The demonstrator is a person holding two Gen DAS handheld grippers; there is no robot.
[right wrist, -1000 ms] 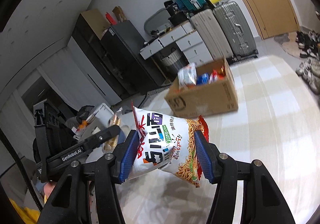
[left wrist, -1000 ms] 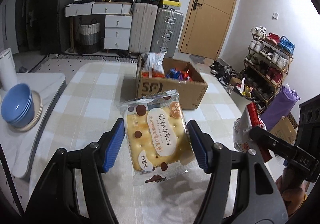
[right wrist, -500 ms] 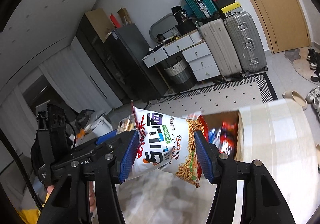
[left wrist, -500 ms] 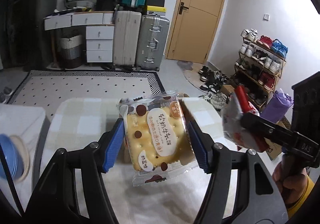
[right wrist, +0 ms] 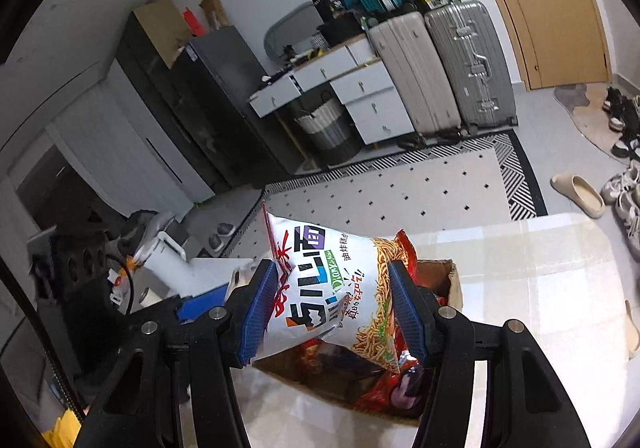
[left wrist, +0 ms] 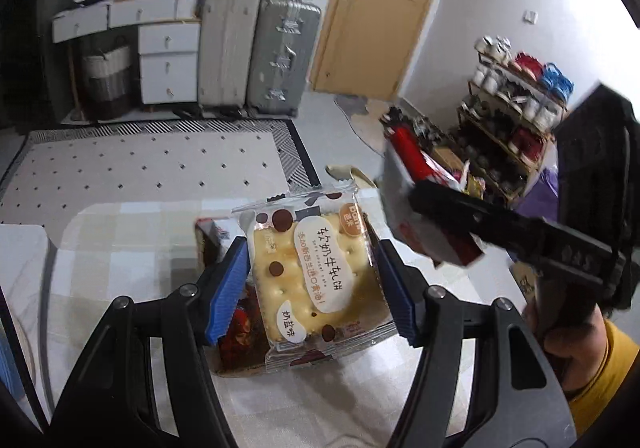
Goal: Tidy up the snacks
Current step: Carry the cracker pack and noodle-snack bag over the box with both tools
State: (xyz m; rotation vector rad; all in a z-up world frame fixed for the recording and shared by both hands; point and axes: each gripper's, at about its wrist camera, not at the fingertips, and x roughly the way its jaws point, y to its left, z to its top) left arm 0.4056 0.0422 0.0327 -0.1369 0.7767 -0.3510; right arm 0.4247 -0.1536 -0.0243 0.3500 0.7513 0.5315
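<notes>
My left gripper (left wrist: 312,292) is shut on a clear cracker packet (left wrist: 316,280) with a yellow biscuit and brown dots, held above the cardboard box (left wrist: 236,364), whose red snack packs show beneath it. My right gripper (right wrist: 332,312) is shut on a white and red noodle snack bag (right wrist: 332,288), held over the same box (right wrist: 452,280), with red packets (right wrist: 384,388) inside. The right gripper and its bag (left wrist: 416,207) also show at the right of the left wrist view.
The box stands on a table with a checked cloth (left wrist: 132,256) (right wrist: 540,288). Beyond the table's far edge lie a patterned rug (left wrist: 152,163), suitcases (left wrist: 256,51), white drawers (left wrist: 168,59), a door (left wrist: 380,7) and a shoe rack (left wrist: 516,115).
Both grippers have moved forward with their packets, from well short of the box to right above it. Both grips are unchanged.
</notes>
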